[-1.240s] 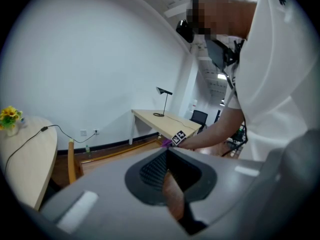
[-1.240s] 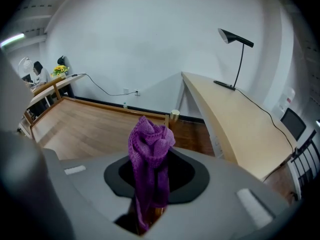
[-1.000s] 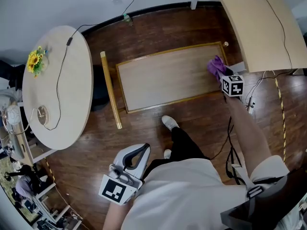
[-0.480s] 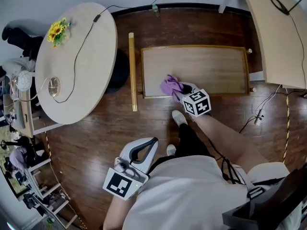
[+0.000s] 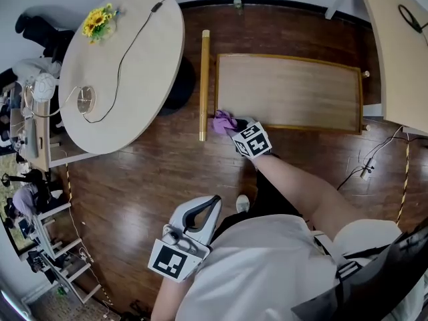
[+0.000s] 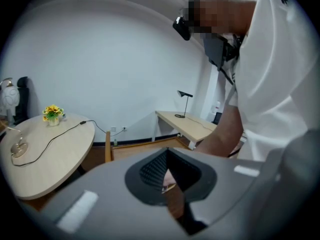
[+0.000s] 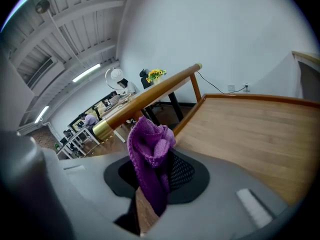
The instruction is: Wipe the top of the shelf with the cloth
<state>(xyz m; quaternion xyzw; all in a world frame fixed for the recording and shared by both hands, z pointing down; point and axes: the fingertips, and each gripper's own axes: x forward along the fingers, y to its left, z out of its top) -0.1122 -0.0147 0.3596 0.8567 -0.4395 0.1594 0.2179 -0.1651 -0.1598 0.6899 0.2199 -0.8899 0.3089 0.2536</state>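
the right gripper [image 5: 234, 127] has its jaws closed tight on the purple cloth [image 5: 223, 121], which bunches up out of them. the cloth sits at the near left corner of the shelf [image 5: 287, 92], partly over the edge and just beside the rail [image 5: 204, 79]. the left gripper [image 5: 195, 214] hangs low by the body, jaws together with nothing in them.

to wipe well from here, i'd tip the gripper so more of the cloth lies flat on the wood, press lightly, and run long overlapping strokes along the top, right into the raised rim and corners. keep clear of the rail.

no brand or writing is readable; the marker cubes carry only black-and-white square patterns.
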